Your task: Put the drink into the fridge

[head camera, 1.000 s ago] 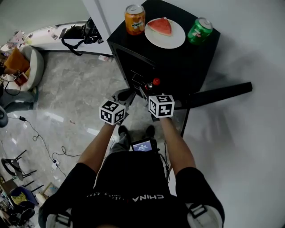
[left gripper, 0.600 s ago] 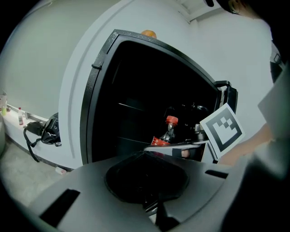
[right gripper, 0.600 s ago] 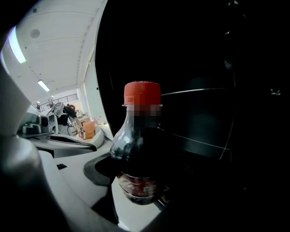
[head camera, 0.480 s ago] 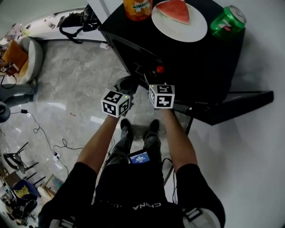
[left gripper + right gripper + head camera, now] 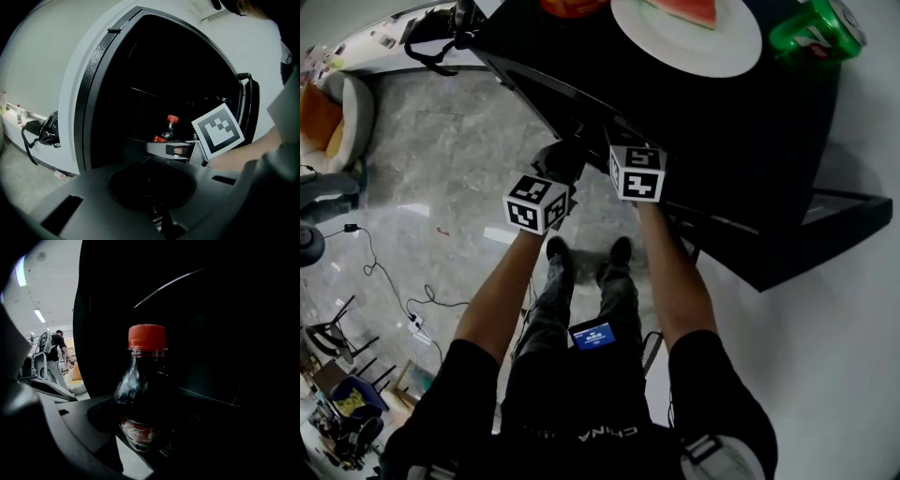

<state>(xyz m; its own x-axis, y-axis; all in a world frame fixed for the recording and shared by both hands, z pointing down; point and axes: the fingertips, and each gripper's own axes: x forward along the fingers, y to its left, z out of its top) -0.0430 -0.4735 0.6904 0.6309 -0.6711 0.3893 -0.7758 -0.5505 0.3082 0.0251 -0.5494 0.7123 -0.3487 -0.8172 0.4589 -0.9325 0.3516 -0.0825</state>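
A dark cola bottle (image 5: 143, 394) with a red cap stands upright between the jaws of my right gripper (image 5: 150, 446), which is shut on its lower body. In the left gripper view the same bottle (image 5: 169, 126) sits at the mouth of the black fridge (image 5: 154, 79), whose inside is dark. The fridge door (image 5: 825, 234) hangs open to the right. My left gripper (image 5: 159, 218) hovers just left of the right one, its jaws closed together with nothing in them. In the head view both marker cubes, left (image 5: 537, 203) and right (image 5: 637, 172), are at the fridge's front edge, which hides the bottle.
On the fridge top stand a white plate (image 5: 741, 42) with a watermelon slice, a green can (image 5: 820, 28) and an orange can (image 5: 572, 6). A black bag (image 5: 441, 23) and cables (image 5: 403, 295) lie on the marble floor at left. A person (image 5: 56, 350) stands far off.
Both grippers have moved forward to the fridge opening. The bottle's red cap, seen earlier in the head view, is now hidden under the fridge top's edge.
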